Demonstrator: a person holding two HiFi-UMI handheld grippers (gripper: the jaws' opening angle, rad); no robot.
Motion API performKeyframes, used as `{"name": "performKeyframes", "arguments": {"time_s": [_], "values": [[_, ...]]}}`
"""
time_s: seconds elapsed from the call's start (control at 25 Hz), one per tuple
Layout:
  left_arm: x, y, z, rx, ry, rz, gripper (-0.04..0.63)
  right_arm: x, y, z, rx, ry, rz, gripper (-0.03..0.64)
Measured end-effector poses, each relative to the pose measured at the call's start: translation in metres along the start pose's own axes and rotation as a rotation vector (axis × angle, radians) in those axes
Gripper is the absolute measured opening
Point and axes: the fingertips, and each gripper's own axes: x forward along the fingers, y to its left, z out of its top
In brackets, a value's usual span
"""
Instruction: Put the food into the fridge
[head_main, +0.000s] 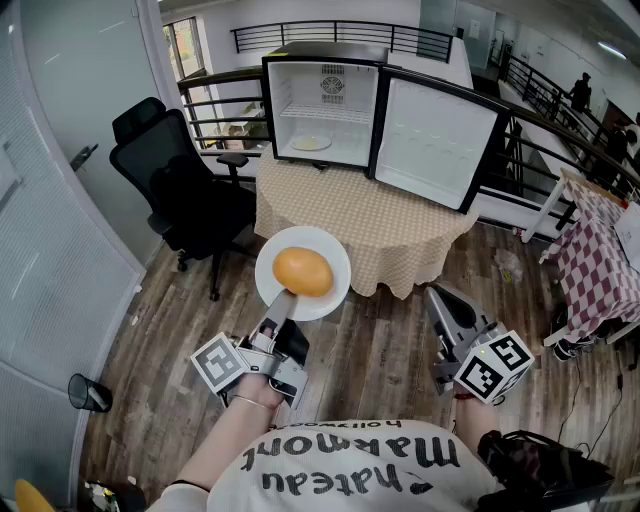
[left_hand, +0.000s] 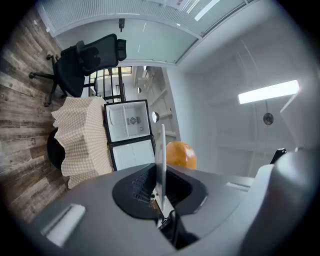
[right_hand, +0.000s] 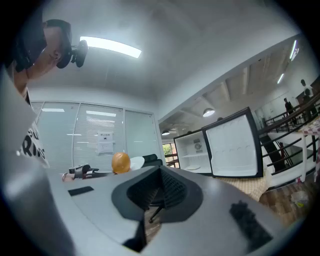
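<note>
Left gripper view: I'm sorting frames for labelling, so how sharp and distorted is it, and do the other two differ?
Left gripper view: strong fisheye, dark corners, near jaws soft, plate seen edge-on, ceiling light glaring. Right gripper view: same fisheye, bright lamp overhead, fridge sharp. Head view: even light, straight lines bowed.

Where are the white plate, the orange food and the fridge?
white plate (head_main: 340, 278): head view, bare right rim.
orange food (head_main: 302, 271): head view, its middle.
fridge (head_main: 300, 92): head view, inner back wall.

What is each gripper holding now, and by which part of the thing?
The left gripper grips the white plate by its near rim, and an orange lies on the plate. The right gripper holds nothing.
</note>
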Motion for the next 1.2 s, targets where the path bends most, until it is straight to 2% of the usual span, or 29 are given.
{"name": "performKeyframes", "arguments": {"time_s": [0.44,0.68,0.92,1.2], "values": [[0.001,0.009,0.03,-0.008,0.019,-0.022,0.023,0.029,0.011,-0.006,-0.009,-0.003,-0.017,0.015],[0.011,0.014,0.052,0.048,0.055,-0.019,0.021,0.048,0.01,-0.021,0.019,0.016,-0.059,0.015],[0.043,0.023,0.069,0.03,0.095,-0.038,0.021,0.07,-0.004,-0.033,0.005,0.082,-0.066,0.015],[0.1,0.041,0.104,0.016,0.087,-0.098,0.003,0.143,-0.03,-0.03,-0.038,0.065,-0.01,0.015]]}}
